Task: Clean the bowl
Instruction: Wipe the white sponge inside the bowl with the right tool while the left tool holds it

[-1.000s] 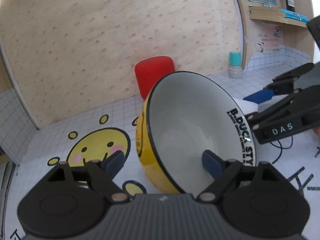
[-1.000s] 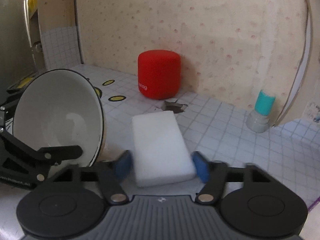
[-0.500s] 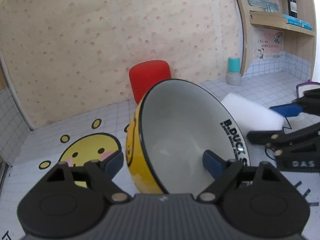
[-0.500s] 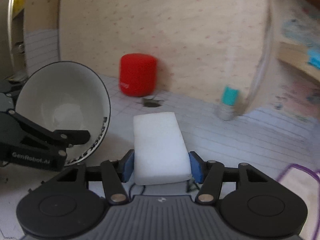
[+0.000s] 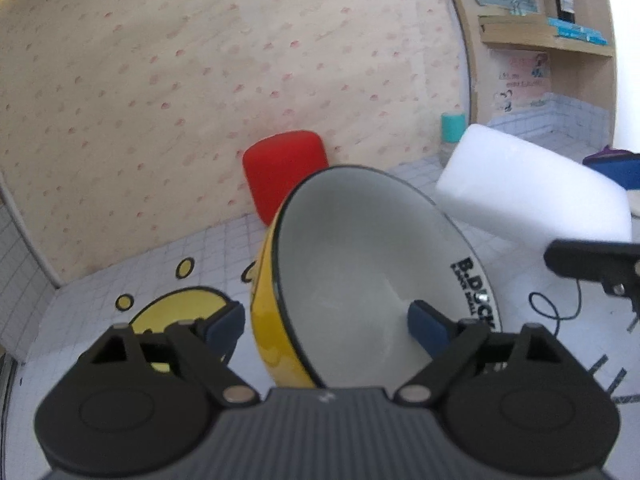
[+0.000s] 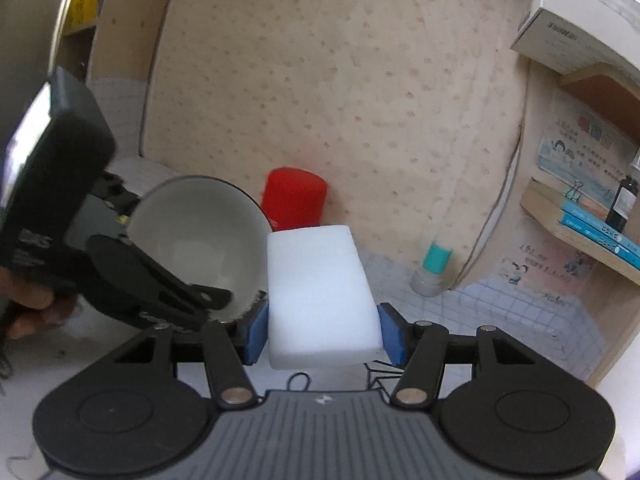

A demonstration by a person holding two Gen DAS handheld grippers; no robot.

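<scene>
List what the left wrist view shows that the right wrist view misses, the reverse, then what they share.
Only left wrist: the bowl's yellow outer wall, its rim lettering, and the yellow smiley print on the table.
Only right wrist: the white box on the top shelf, and the person's hand behind the left tool.
Both: the bowl's white inside, the white sponge in the right tool, the red cylinder, and the teal-capped bottle.
</scene>
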